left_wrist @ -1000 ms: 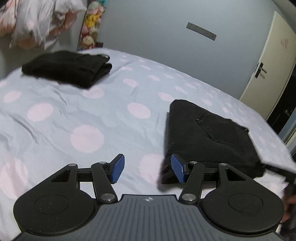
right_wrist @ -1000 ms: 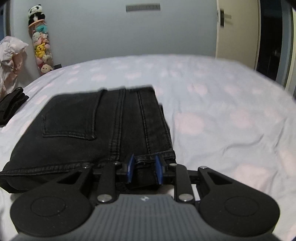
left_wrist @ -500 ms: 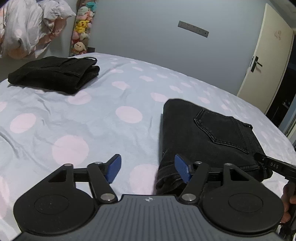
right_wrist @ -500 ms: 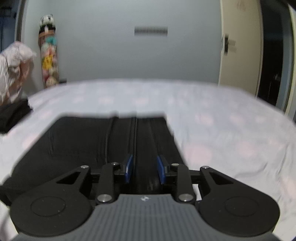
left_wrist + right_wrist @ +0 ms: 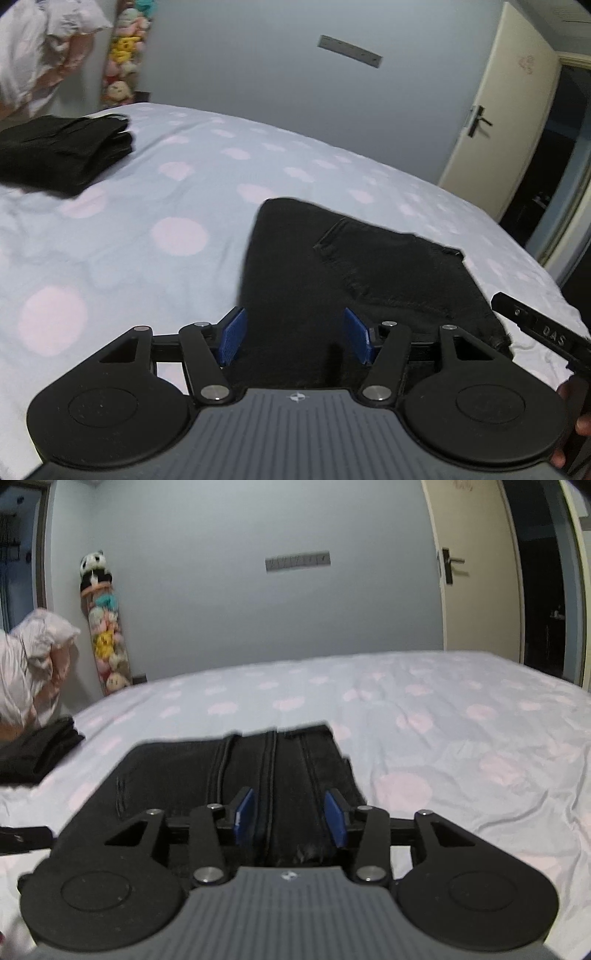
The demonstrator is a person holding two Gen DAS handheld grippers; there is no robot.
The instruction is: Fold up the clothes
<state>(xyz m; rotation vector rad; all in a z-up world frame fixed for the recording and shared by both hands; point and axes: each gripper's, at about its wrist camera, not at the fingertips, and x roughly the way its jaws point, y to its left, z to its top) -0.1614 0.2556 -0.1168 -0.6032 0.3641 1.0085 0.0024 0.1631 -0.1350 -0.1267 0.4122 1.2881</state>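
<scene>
Two wrist views over a bed (image 5: 177,206) covered in pale blue sheet with pink dots

Folded black jeans (image 5: 332,266) lying flat near the bed's near edge, back pocket facing up, stitched seams running away from the right-hand camera

Left gripper (image 5: 294,341) low over the near left end of the jeans, blue pads (image 5: 232,338) spread wide, dark denim lying between them but not pressed from either side

Right gripper (image 5: 291,818) over the near end of the jeans at the seam strip, blue pads apart; jaws just been opening, cloth lying between them with a gap on each side, no pinch

Part of a hand (image 5: 576,424) on the right gripper's black handle at the lower right edge of the left view; tip of the left gripper poking in at the left edge of the right view

Second folded black garment (image 5: 62,151) resting by the far left edge of the bed, well apart from the jeans

Beyond the bed: crumpled white and pink bedding (image 5: 33,657) at far left, a tall stack of plush toys (image 5: 105,638) against the grey wall, a cream door (image 5: 476,568) with a dark handle at right, dark doorway beside it
</scene>
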